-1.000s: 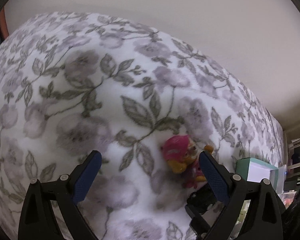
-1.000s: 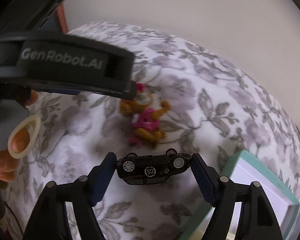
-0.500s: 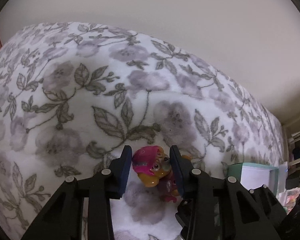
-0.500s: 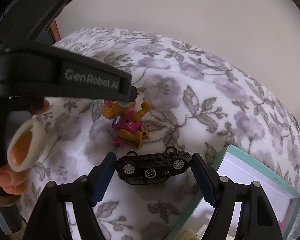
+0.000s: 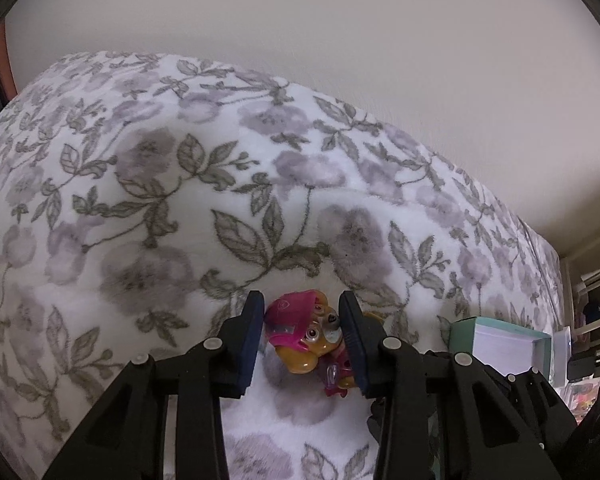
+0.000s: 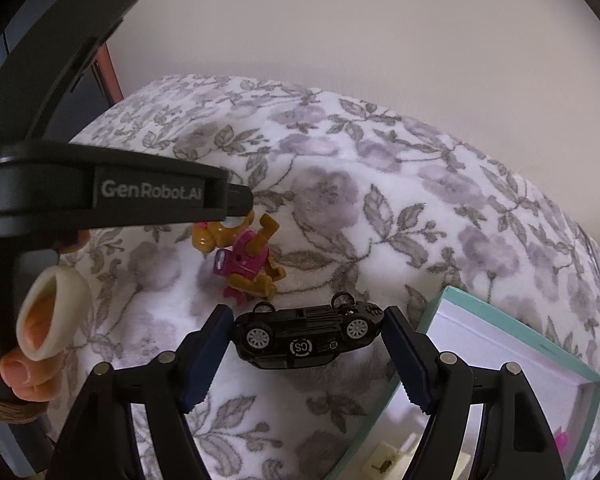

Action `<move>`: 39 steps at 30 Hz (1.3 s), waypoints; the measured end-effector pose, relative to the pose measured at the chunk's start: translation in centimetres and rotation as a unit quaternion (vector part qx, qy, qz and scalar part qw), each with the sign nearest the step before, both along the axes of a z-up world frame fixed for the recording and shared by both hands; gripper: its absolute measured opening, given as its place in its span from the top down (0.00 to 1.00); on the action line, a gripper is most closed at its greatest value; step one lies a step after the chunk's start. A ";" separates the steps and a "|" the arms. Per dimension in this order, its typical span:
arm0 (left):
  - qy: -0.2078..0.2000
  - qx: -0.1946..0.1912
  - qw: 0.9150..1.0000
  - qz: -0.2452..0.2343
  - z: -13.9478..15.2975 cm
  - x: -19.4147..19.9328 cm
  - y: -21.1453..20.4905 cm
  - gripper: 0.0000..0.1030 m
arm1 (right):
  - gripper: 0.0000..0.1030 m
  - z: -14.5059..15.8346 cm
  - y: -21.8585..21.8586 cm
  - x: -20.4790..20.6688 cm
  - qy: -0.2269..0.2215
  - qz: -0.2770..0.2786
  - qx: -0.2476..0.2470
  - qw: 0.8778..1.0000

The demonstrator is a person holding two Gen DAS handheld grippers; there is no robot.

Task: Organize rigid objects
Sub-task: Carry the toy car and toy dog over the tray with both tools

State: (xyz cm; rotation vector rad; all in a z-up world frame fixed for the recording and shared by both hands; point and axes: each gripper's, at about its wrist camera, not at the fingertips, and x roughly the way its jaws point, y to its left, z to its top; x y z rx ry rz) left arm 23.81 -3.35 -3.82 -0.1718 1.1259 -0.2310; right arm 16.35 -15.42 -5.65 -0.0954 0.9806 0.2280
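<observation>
The left gripper [image 5: 302, 334] fingers clamp the puppy figure [image 5: 306, 336] over the flowered blanket [image 5: 180, 200]. The right gripper [image 6: 306, 354] fingers clamp an upturned toy car [image 6: 306, 336] beside the teal box [image 6: 512, 344].

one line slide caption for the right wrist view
Right gripper clamps an upturned black toy car beside the teal box; pup figure beyond.

Two close, downward wrist views, shared floral blanket [image 5: 148, 208].
</observation>
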 end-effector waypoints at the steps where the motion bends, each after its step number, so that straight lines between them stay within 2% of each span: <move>1: -0.003 0.002 1.000 0.003 0.3 -0.3 0.1 0.61 | 0.24 0.2 0.0 -0.2 -0.001 -0.001 0.001 1.000; 12: -0.022 -0.005 1.000 0.019 5.0 -4.4 1.3 0.61 | 0.24 4.0 -0.4 -4.0 -0.021 -0.023 0.013 0.999; 19: -0.049 -0.019 0.998 0.028 9.5 -8.8 1.3 0.61 | 0.24 7.9 -1.7 -8.3 -0.048 -0.056 0.022 0.997; 25: -0.070 -0.033 0.997 0.025 12.2 -12.6 0.3 0.61 | 0.24 10.0 -3.6 -11.9 -0.063 -0.094 0.022 0.993; 33: -0.077 -0.047 0.996 -0.003 13.1 -17.0 -2.6 0.61 | 0.24 11.3 -7.4 -16.9 -0.073 -0.152 0.018 0.985; 39: -0.057 -0.040 0.997 -0.017 11.7 -18.9 -4.7 0.61 | 0.24 10.1 -9.3 -19.4 -0.059 -0.181 0.003 0.982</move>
